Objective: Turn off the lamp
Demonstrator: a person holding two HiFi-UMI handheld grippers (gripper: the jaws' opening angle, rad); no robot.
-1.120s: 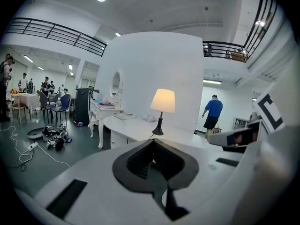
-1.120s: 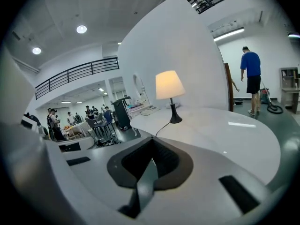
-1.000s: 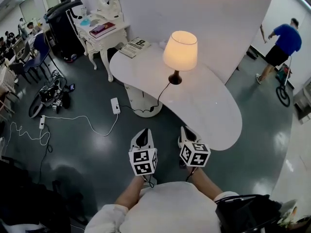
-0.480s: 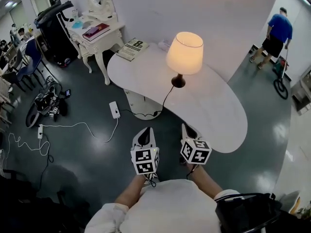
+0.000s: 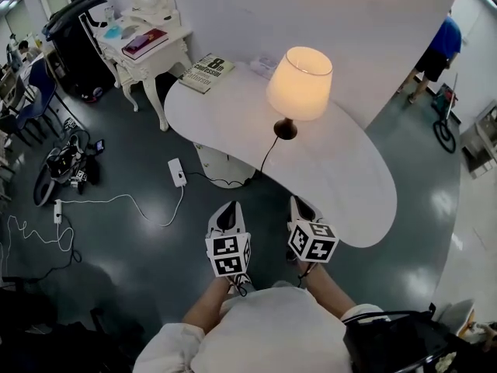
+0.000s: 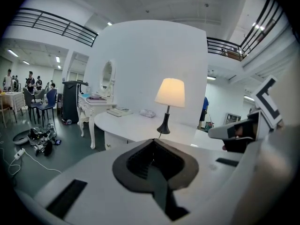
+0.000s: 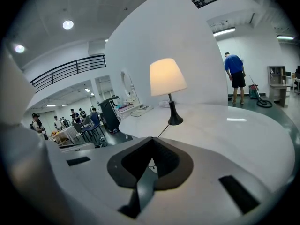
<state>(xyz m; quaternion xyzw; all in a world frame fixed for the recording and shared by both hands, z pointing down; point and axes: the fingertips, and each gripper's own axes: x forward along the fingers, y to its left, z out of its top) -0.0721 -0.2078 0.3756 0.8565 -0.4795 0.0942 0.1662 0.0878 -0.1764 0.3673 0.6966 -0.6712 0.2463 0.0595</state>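
Lit lamp on table, both grippers short of it.
Head view: lamp (image 5: 299,84), shade glowing, upright mid-table (image 5: 353,181); cord (image 5: 264,155) runs off the near edge. Left gripper (image 5: 226,217) and right gripper (image 5: 301,208) are side by side by that near edge, well apart from the lamp. Left gripper view: jaws pressed together, nothing between; lamp ahead, slightly right of centre. Right gripper view: jaws likewise together and empty; lamp ahead above them; person in blue (image 7: 234,71) beyond the table.
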